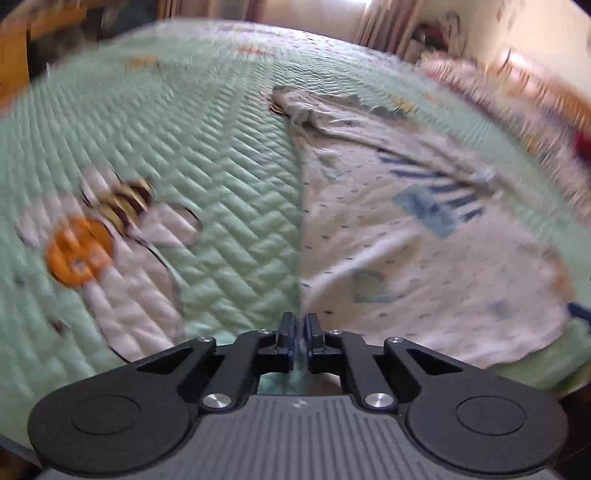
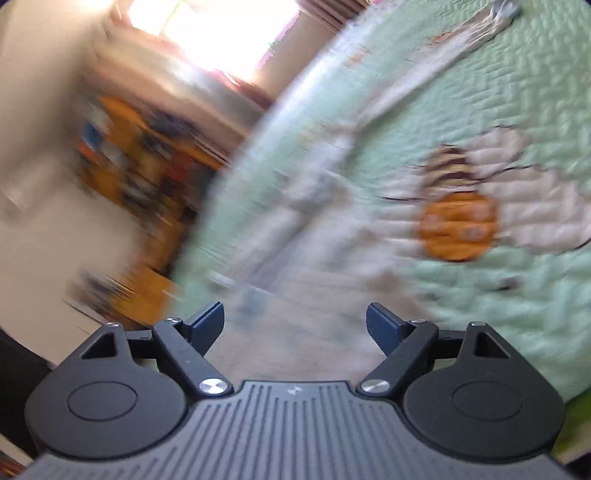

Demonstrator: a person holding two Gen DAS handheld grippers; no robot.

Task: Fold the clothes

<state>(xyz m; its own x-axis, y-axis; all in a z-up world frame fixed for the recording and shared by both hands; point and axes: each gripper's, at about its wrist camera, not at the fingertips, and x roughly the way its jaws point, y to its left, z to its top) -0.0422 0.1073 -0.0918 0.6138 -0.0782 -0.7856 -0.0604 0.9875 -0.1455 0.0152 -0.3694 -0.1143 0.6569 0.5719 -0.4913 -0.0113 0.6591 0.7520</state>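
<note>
Left gripper (image 1: 302, 325) pressed together, pinching near edge of white printed garment (image 1: 424, 236). Garment spread on green quilted bedspread (image 1: 207, 155), right of centre, sleeve trailing toward far side. Right gripper (image 2: 294, 321) spread wide, nothing between fingers, over blurred pale cloth. Heavy motion blur in right wrist view.

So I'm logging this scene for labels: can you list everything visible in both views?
White printed garment with blue stripes: one, spread on the quilt, right of the left tongs.
Mint-green quilted bedspread: one, covering the bed.
Orange-faced bee appliqué: one, on the bedspread.
Orange wooden shelf: one, blurred, by the wall.
Bright window: one, at the far wall.
Left tongs: black, shut on a garment edge.
Right tongs: black, open, empty.
</note>
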